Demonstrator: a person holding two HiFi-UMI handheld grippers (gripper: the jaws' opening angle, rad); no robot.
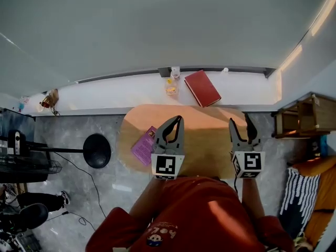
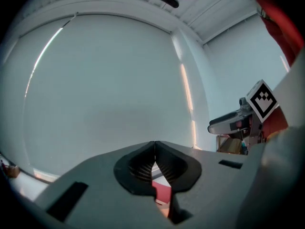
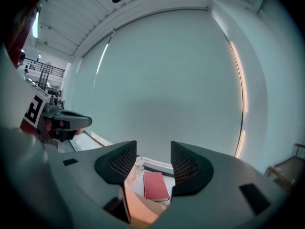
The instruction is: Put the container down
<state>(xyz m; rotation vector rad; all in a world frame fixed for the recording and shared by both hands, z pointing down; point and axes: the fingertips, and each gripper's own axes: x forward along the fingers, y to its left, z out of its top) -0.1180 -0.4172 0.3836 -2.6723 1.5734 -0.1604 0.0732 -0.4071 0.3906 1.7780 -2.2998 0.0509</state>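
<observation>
My left gripper point(image 1: 177, 122) hovers over the table point(image 1: 210, 135) with its jaws pressed together on nothing. The container point(image 1: 171, 87) stands on the sill point(image 1: 126, 91), just beside the red book point(image 1: 202, 88) (neither tool touches it). My right gripper point(image 1: 240, 121) is spread wide and empty. Risk: a careless forward reach could knock the container over, as it looks small and light.

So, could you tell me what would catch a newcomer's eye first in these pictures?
Probably the two grippers held over the round table: the left gripper has its fingers shut, the right gripper has them apart and empty. Beyond them a red book lies on the white ledge beside a small clear container, and a purple booklet sits near the table's left edge.
</observation>
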